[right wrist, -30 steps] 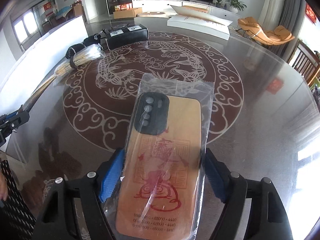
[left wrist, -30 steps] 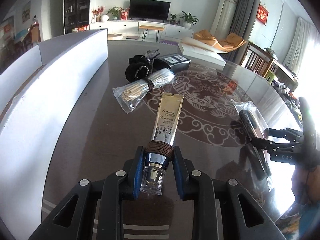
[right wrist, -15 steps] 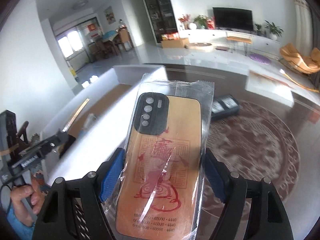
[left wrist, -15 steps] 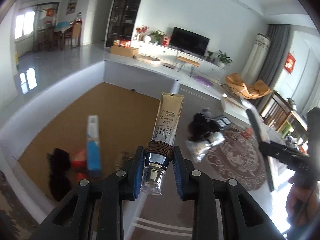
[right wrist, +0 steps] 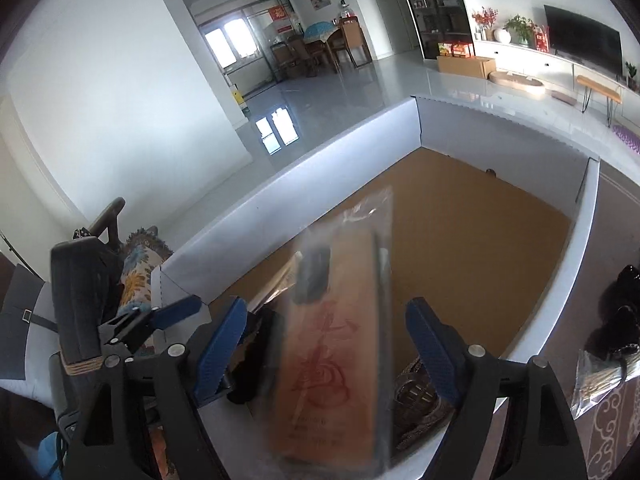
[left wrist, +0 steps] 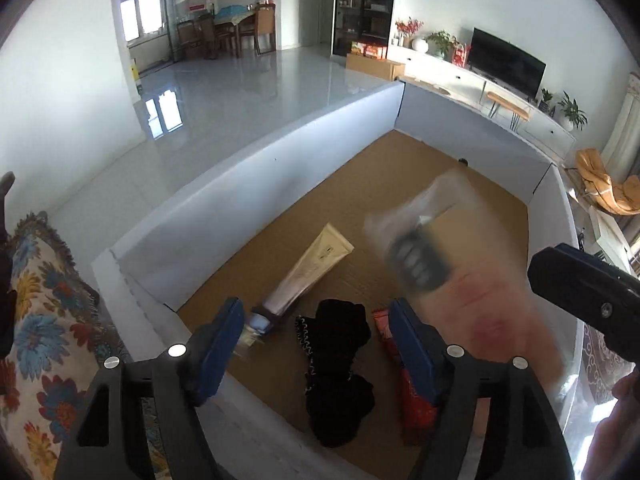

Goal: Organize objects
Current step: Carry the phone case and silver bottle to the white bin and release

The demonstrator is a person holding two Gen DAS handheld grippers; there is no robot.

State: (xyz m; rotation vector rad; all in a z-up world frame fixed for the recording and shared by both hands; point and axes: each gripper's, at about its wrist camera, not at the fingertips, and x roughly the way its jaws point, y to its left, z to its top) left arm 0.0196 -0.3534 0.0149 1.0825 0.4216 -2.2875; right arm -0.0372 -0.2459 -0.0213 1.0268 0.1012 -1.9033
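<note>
Both grippers hang over a big white-walled box (left wrist: 240,200) with a brown cardboard floor. My left gripper (left wrist: 316,316) is open and its jaws are still opening. The cream tube (left wrist: 308,272) lies free below them on the box floor, cap toward me. My right gripper (right wrist: 328,312) is also opening. The orange phone case in its clear bag (right wrist: 336,340) is blurred between the blue pads, touching neither and dropping into the box (right wrist: 400,132). In the left wrist view the phone case (left wrist: 436,264) shows as a blur beside one finger (left wrist: 576,292) of the right gripper.
A black fabric item (left wrist: 340,360) and a red packet (left wrist: 416,404) lie in the box's near end. A flowered cushion (left wrist: 40,340) sits outside its left wall. On the table to the right are a bagged bundle of sticks (right wrist: 600,380) and a black object (right wrist: 616,312).
Both grippers swung left from the table to above the box. The left jaws opened and let go of the tube. The right jaws widened and the phone case slipped free.
</note>
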